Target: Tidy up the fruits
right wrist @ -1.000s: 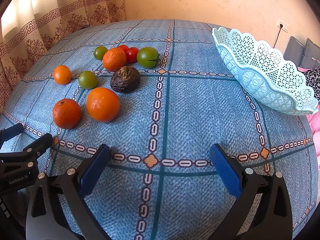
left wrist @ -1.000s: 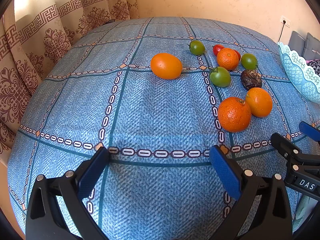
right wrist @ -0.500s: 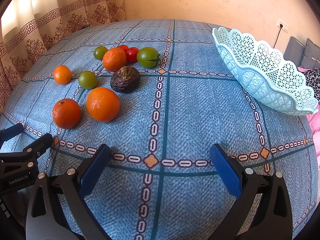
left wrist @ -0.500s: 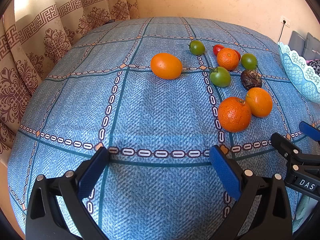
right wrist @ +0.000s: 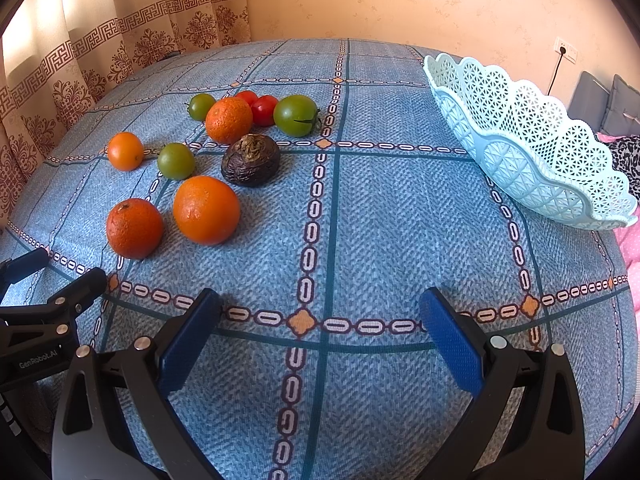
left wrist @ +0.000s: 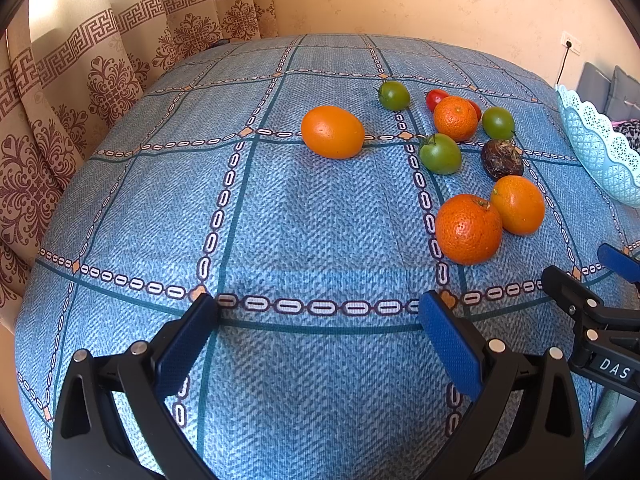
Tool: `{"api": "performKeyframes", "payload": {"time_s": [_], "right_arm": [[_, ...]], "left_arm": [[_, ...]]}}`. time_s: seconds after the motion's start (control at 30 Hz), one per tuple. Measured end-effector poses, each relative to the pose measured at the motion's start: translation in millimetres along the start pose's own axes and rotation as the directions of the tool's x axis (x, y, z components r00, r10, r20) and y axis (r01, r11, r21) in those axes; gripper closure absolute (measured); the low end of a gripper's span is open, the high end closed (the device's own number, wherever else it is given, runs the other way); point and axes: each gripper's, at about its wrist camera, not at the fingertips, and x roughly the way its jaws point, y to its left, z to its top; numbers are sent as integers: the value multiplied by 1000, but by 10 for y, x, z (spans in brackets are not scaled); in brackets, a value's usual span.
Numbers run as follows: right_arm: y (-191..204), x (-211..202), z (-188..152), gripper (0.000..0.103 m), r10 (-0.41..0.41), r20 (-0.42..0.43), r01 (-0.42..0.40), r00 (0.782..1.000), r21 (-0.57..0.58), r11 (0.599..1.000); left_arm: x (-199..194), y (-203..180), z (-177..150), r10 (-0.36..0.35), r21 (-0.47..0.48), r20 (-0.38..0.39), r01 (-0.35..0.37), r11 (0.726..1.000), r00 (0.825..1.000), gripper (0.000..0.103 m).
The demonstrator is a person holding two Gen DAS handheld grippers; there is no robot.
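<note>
Several fruits lie on the blue patterned cloth point(right wrist: 380, 220). Two oranges point(right wrist: 206, 209) point(right wrist: 134, 227) lie nearest, with a dark wrinkled fruit point(right wrist: 251, 159) behind them. Farther back are a small orange point(right wrist: 228, 119), green tomatoes point(right wrist: 296, 115) point(right wrist: 176, 161), red tomatoes point(right wrist: 264, 109) and a lone orange point(left wrist: 332, 131). A light blue lattice basket point(right wrist: 532, 152) stands empty at the right. My left gripper point(left wrist: 318, 316) is open and empty above the cloth, near the front. My right gripper point(right wrist: 320, 314) is open and empty, to the right of the fruits.
Patterned curtains point(left wrist: 80, 80) hang at the left behind the cloth's edge. A beige wall with a socket point(right wrist: 562, 50) is at the back. Grey cushions point(right wrist: 600, 100) and pink fabric point(right wrist: 630, 248) lie past the basket at the right.
</note>
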Motion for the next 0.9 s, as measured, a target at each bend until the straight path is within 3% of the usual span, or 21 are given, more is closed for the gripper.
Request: {"api": "performKeyframes", "payload": {"time_s": [0.27, 0.6, 0.7, 0.83, 0.9], "right_arm": [[24, -19, 8, 2, 2, 1, -2, 1000, -15, 1000], [235, -101, 208, 3, 57, 72, -51, 996, -83, 995], [323, -60, 271, 17, 56, 83, -46, 995, -117, 992], [390, 48, 329, 24, 93, 59, -85, 994, -130, 988], [443, 103, 344, 33, 106, 49, -98, 993, -142, 985]], "left_arm": [[-66, 68, 47, -76, -2, 14, 76, 997, 997, 5], [-165, 119, 51, -120, 3, 65, 120, 993, 991, 5], [-176, 153, 57, -127, -3, 79, 128, 992, 989, 5], [-146, 181, 63, -125, -13, 73, 126, 992, 990, 5], [-135, 177, 65, -125, -10, 68, 126, 992, 990, 5]]}}
